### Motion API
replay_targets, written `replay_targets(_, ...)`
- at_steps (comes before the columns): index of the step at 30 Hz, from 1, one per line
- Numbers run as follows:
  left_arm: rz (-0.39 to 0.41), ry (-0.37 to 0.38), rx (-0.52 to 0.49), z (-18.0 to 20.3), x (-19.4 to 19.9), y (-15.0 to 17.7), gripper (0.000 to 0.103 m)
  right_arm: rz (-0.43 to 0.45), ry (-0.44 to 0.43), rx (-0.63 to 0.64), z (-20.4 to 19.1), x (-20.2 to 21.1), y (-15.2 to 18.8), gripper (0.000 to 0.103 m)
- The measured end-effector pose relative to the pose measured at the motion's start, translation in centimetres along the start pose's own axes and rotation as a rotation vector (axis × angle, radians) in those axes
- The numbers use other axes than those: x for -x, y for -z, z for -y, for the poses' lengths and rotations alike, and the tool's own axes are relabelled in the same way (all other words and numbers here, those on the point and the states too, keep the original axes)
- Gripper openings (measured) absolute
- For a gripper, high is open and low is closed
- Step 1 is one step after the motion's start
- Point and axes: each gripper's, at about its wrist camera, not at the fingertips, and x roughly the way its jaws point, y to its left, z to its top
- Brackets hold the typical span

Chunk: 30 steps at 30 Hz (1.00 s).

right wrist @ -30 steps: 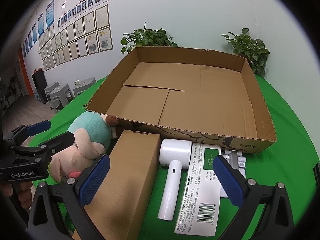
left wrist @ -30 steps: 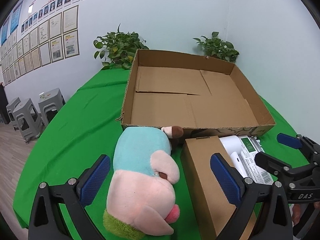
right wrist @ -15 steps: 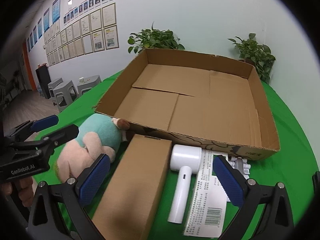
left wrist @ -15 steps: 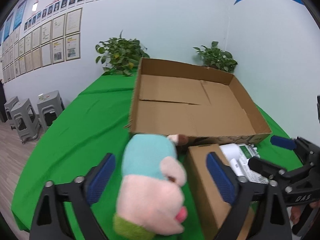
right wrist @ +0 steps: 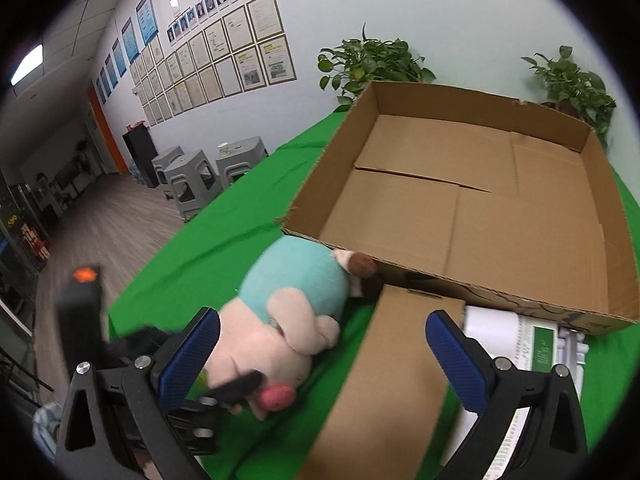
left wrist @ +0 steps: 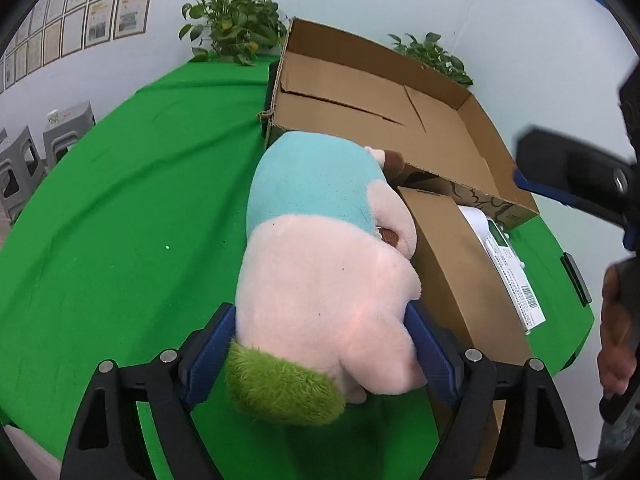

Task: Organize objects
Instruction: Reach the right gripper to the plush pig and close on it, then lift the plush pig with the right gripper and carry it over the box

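Tablecloth (left wrist: 120,208), green, covers the whole table so every item lies on one even surface.

Carton (right wrist: 480,216), large, shallow, open-topped and with nothing in it; set at the far side, apparently as the receptacle for the loose goods in front of it.

Brown box (right wrist: 392,380), long and closed, lies just before the carton's near wall, between the toy and the white items; right gripper (right wrist: 324,356) hangs above its near end, jaws wide, holding nothing, seemingly lined up to take it next.

Plush toy (left wrist: 320,260), teal and pink with a green tuft, on the cloth beside the brown box, its far end touching the carton; left gripper (left wrist: 320,344) is closed on its pink end, pads pressing into the soft body, likely for lifting.

White appliance (right wrist: 488,320) and labelled packet (right wrist: 540,344), right of the brown box, untouched.
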Motion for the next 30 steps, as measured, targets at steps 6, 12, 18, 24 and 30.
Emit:
replay_targets(6,0.013,0.009,0.012,-0.2,0.8,0.6,0.062,-0.084,-0.077,-0.028,-1.0,-3.2,-1.0,0.102)
replay_targets(12,0.027,-0.022,0.023,-0.3,2.0,1.7,0.057,-0.193,-0.109,-0.002,-3.9,-7.1,-0.7,0.102)
replay_targets(18,0.036,-0.056,0.008,0.1,3.4,2.7,0.054,-0.284,-0.101,0.031,-6.1,-9.2,1.3,0.1)
replay_targets(24,0.051,-0.059,0.013,0.4,3.8,2.6,0.05,-0.24,-0.077,0.049,-5.9,-8.0,2.0,0.085)
replay_targets(30,0.083,-0.069,-0.025,1.8,4.5,1.7,0.048,-0.177,-0.08,0.032,-5.3,-7.8,2.2,0.073)
